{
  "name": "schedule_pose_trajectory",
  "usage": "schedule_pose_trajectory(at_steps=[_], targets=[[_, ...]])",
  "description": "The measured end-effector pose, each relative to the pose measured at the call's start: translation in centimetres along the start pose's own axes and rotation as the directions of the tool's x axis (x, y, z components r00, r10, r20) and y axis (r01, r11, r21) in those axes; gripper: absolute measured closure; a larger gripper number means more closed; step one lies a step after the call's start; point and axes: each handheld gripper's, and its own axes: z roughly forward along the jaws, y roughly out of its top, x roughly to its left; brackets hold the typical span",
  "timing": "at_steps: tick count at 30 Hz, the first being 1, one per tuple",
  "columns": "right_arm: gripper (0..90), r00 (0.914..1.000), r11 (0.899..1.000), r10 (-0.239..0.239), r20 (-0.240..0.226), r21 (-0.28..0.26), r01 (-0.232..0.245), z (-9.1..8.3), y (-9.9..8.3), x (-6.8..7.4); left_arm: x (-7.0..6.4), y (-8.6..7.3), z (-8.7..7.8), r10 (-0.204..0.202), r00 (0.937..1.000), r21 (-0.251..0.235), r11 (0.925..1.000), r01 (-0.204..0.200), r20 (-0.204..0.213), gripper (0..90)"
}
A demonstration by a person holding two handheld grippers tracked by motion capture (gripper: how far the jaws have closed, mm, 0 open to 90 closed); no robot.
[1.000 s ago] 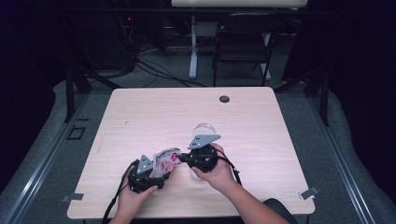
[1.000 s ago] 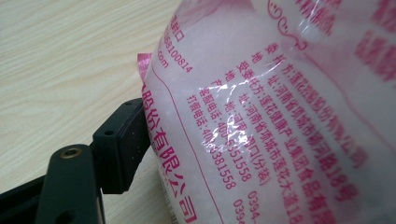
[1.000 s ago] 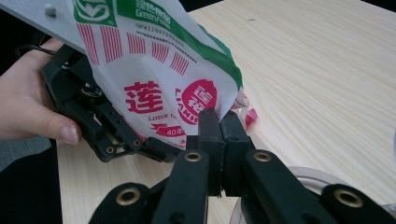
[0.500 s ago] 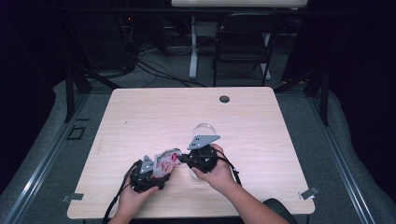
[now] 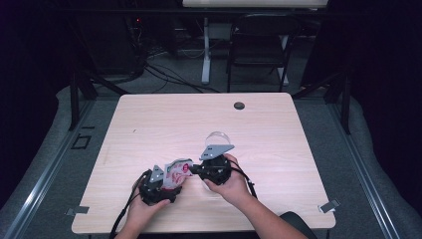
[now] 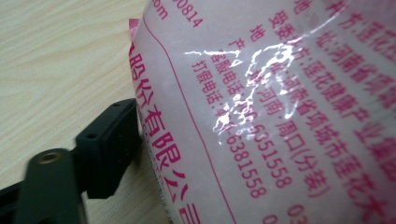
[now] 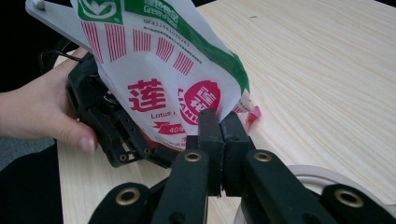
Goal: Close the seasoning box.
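Left gripper view: glossy pink-and-white packet (image 6: 280, 107) occupies most of frame, close to lens. Surface carries magenta Chinese characters, phone digits, curved border line; crinkle glare near centre. One black jaw of left gripper (image 6: 112, 144) at lower left, inner face against packet edge. Opposite jaw hidden behind packet. Light wood table (image 6: 56, 60) visible upper left, beneath packet.

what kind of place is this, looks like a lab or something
Probably a lab or recording room, not a home: a bare wooden table on a framed platform, tangled cables on the floor behind it, a folding chair, and dark surroundings.
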Motion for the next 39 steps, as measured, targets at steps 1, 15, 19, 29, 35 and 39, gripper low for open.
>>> schedule_pose_trajectory(at_steps=[1,15,19,29,35,39], targets=[[89.6,1.0,1.0,0.0,0.001,0.0,0.0,0.01,0.0,0.01,-0.01,0.02,0.01,0.002,1.0,0.003,1.0,-0.002,0.003,15.5],[88.5,1.0,1.0,-0.005,-0.002,0.003,0.005,0.15,0.0,0.17,-0.03,0.19,0.06,-0.016,0.9999,-0.021,0.9997,0.016,-0.007,31.0],[88.6,0.9999,1.0,-0.011,-0.003,0.005,0.011,0.22,0.01,0.28,-0.07,0.24,0.1,-0.03,0.9993,-0.028,0.9992,0.029,-0.023,34.8],[88.5,0.9999,1.0,-0.011,-0.001,0.004,0.011,0.22,0.01,0.33,-0.04,0.35,0.15,-0.051,0.9975,-0.036,0.9981,0.049,-0.049,44.7],[88.5,0.9999,1.0,-0.012,-0.001,0.004,0.012,0.21,0.03,0.32,-0.03,0.42,0.22,-0.057,0.9972,-0.038,0.9977,0.056,-0.048,45.4],[88.2,0.9999,1.0,-0.01,0.003,-0.001,0.01,0.12,0.04,0.29,0.02,0.51,0.28,-0.049,0.9972,-0.037,0.9982,0.047,-0.055,45.5]])
